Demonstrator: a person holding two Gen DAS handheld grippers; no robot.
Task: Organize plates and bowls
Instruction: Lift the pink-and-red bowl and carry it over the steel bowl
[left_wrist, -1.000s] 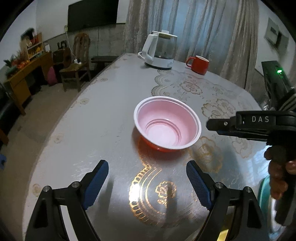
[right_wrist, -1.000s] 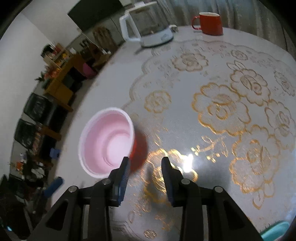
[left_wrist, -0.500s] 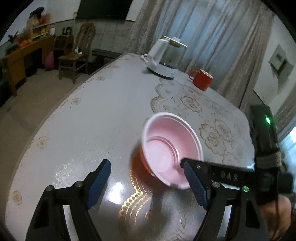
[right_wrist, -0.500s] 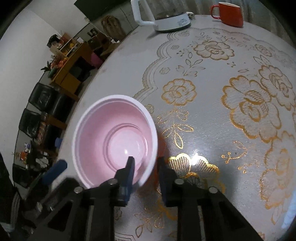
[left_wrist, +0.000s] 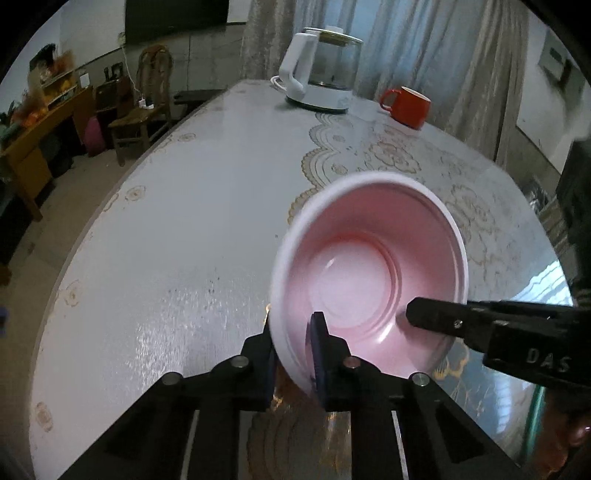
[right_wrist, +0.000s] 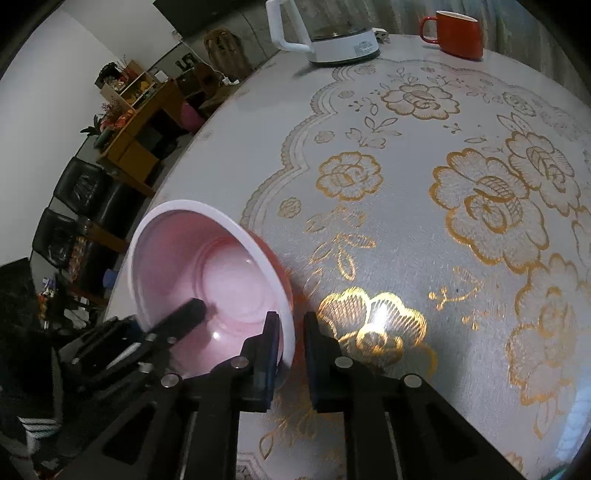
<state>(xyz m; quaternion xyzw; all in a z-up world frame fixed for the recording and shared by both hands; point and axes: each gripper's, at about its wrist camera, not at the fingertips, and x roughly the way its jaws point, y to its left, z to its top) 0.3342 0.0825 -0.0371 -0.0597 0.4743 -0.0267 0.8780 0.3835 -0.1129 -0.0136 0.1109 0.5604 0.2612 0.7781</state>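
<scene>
Bowl (left_wrist: 369, 280) is pinched at its rim by both closed grippers, left (left_wrist: 295, 354) and right (right_wrist: 291, 350), seemingly tilted off the table (right_wrist: 406, 166); stacking remains undone.

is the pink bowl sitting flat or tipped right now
Tipped: the pink bowl leans, its opening facing the cameras, with the left gripper and right gripper clamped on its rim.

The pink bowl's (left_wrist: 369, 273) far rim is blurred in the left wrist view, and its near wall hides behind the left claw's (left_wrist: 295, 358) pads. The right claw (left_wrist: 491, 332) runs off that frame's right edge. A teal thing (left_wrist: 537, 417) beside it is mostly cut off, unidentifiable. Shelf clutter (right_wrist: 122, 88) beyond the bench (right_wrist: 406, 240) is too small to make out.
</scene>
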